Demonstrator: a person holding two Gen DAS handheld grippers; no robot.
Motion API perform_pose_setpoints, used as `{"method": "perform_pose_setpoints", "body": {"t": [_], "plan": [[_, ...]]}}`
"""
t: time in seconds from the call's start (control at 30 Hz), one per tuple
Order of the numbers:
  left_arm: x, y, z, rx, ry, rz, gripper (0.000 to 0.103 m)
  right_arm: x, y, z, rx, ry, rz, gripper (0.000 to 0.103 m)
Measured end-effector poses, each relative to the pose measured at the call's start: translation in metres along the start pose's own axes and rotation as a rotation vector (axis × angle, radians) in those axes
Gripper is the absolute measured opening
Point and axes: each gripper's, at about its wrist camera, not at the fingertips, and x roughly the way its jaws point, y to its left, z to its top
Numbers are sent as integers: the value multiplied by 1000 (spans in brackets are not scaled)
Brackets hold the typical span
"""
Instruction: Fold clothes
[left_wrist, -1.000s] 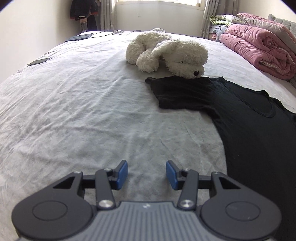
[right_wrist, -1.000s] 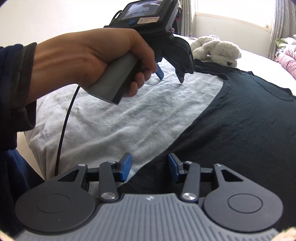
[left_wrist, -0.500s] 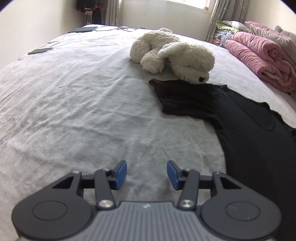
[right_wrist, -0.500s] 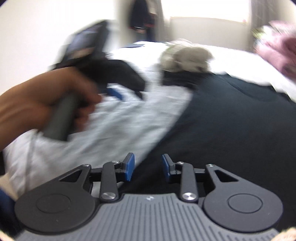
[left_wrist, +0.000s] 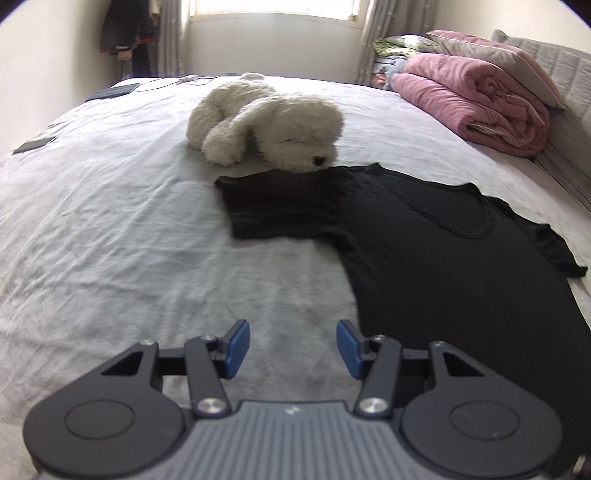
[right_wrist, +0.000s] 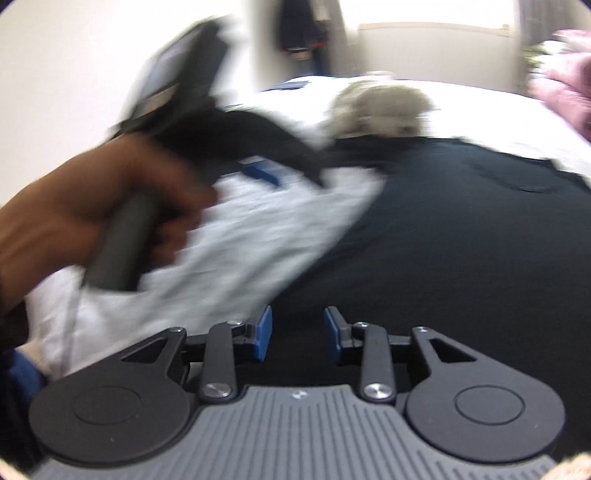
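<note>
Folding has not begun: the black T-shirt (left_wrist: 443, 236) lies spread flat on the bed (left_wrist: 110, 240), 1 sleeve touching the plush dog (left_wrist: 266, 125). Left tongs (left_wrist: 291, 349), jaws just widened, and right tongs (right_wrist: 297, 334), jaws recently narrowed, both hover released and empty.

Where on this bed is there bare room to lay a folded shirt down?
The widest bare sheet lies left of the black T-shirt, in front of the white plush dog. A smaller bare strip runs between the dog and the pink quilt. It is crowded where the dog's muzzle touches the shirt's sleeve, and small dark items line the far left edge.
</note>
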Motion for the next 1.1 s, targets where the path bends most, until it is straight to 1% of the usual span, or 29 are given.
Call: {"method": "perform_pose_setpoints", "body": {"t": [0.07, 0.13, 0.23, 0.33, 0.43, 0.53, 0.57, 0.6, 0.67, 0.7, 0.77, 0.83, 0.93, 1.0, 1.1], "plan": [[-2, -10, -2, 17, -1, -23, 55, -8, -27, -2, 4, 3, -97, 36], [-3, -20, -4, 26, 1, -51, 55, -15, -51, -7, 6, 19, -173, 37], [-1, -34, -11, 36, 31, -100, 56, -26, -85, -21, 35, 65, -269, 37], [4, -43, -17, 58, 60, -107, 56, -45, -111, -37, 87, 82, -327, 38], [9, -34, -12, 45, 56, -84, 57, -62, -133, -46, 157, 89, -386, 38], [15, -8, -2, -34, 50, -64, 61, -74, -144, -49, 230, 92, -476, 38], [18, 2, 2, -65, 51, -56, 64, -75, -141, -49, 235, 92, -499, 41], [21, 13, 5, -97, 52, -48, 65, -74, -135, -49, 216, 90, -515, 42], [26, 34, 9, -170, 53, -44, 65, -68, -113, -47, 152, 77, -516, 42], [28, 44, 11, -209, 53, -44, 65, -63, -101, -46, 127, 68, -503, 42], [33, 62, 14, -273, 49, -38, 65, -53, -74, -43, 90, 50, -452, 42], [36, 74, 18, -311, 46, -31, 66, -43, -45, -41, 57, 28, -379, 42], [40, 83, 31, -326, 16, -24, 68, -32, 2, -40, -7, -3, -275, 42], [45, 85, 40, -322, -5, -40, 70, -27, 29, -39, -45, -19, -212, 42], [58, 88, 53, -296, -23, -67, 71, -22, 59, -35, -93, -42, -133, 42]]}}
